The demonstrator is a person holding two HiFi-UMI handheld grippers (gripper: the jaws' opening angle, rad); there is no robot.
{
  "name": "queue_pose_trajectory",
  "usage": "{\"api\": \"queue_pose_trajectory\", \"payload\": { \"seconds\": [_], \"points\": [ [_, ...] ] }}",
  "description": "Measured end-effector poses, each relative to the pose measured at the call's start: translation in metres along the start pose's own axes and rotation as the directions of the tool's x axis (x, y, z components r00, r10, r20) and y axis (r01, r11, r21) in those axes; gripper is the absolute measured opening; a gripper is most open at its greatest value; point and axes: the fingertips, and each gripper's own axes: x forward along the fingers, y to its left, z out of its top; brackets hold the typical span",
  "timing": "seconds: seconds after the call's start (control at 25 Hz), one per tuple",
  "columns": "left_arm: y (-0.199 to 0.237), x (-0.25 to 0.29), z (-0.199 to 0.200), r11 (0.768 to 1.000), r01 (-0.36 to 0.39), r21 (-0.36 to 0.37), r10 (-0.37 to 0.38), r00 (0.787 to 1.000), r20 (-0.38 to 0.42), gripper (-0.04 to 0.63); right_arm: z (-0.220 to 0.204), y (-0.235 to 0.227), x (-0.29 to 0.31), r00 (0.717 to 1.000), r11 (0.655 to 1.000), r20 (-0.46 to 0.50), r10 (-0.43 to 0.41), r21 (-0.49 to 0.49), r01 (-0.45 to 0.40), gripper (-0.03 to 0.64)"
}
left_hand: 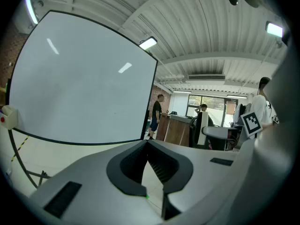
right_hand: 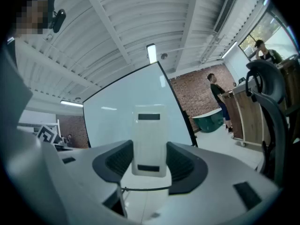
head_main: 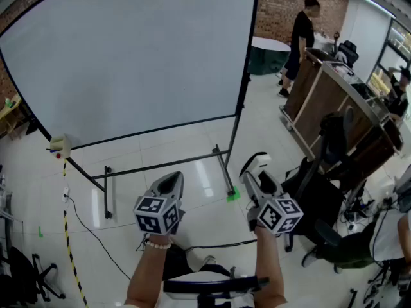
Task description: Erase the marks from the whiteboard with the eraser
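Right tongs (right_hand: 150, 145) are clamped on the white eraser (right_hand: 150, 125). It sticks up between the jaws, pointing toward the whiteboard (right_hand: 117, 121). Left tongs (left_hand: 147, 143) are closed tip to tip with nothing in them. In the head view both are held out low in front of the person, side by side and well back from the board, which stands on the tiled floor (head_main: 263, 127). Off to the right, a person (head_main: 300, 37) is standing next to a round table (head_main: 268, 50).
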Motion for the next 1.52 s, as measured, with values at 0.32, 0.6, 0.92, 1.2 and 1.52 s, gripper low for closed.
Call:
{"api": "queue_pose_trajectory", "payload": {
  "seconds": [0.32, 0.6, 0.92, 1.2, 1.52],
  "points": [
    [0.021, 0.071, 0.038, 0.998, 0.066, 0.021, -0.067, 0.997, 0.026, -0.012, 0.022, -0.017, 0.063, 1.0, 0.999, 0.003, -0.03, -0.025, 0.03, 0.242],
    [0.053, 0.112, 0.077, 0.985, 0.171, 0.021, -0.172, 0.985, 0.03, -0.012, 0.047, -0.017, 0.121, 0.997, 0.997, 0.02, -0.078, -0.011, 0.078, 0.242],
    [0.082, 0.145, 0.115, 0.966, 0.255, 0.036, -0.255, 0.967, -0.01, -0.012, 0.092, -0.011, 0.198, 0.995, 0.996, 0.056, -0.078, -0.039, 0.08, 0.242],
    [0.094, 0.179, 0.179, 0.938, 0.325, 0.119, -0.333, 0.941, 0.054, -0.012, 0.179, -0.016, 0.275, 0.99, 0.975, 0.082, -0.112, -0.183, 0.126, 0.242],
    [0.083, 0.226, 0.243, 0.938, 0.314, 0.146, -0.333, 0.934, 0.133, -0.012, 0.329, -0.044, 0.339, 0.988, 0.966, 0.132, -0.081, -0.235, 0.111, 0.242]
  ]
}}
